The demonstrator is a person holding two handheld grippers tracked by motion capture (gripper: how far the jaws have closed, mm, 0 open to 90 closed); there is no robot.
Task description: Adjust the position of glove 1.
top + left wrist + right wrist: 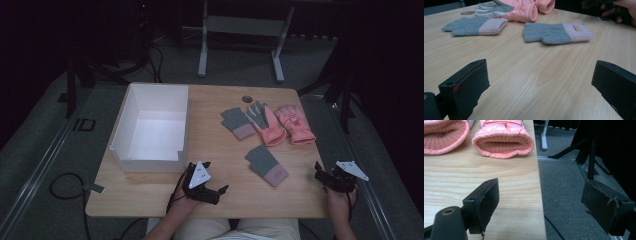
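Left gripper (214, 189) at the surface's (210, 145) near edge, jaws apart, empty. Right gripper (325, 177) at the near right corner, also released. Grey knit glove w/ pink cuff (266, 164) lies mid-surface; second grey one (237, 123) and two pink padded gloves (282, 124) toward far right. White box (152, 127) at left. Right gripper view shows pink cuffs' open ends (503, 145); left gripper view shows the grey glove's small cuff label (576, 27).

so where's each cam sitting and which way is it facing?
High view: above the person's side, looking forward and down on the table; forearms, left gripper and right gripper show.
Left gripper view: low between open jaws, facing the near grey glove.
Right gripper view: at the table's right edge, facing a pink glove cuff.
Shared: that grey glove and pink glove.
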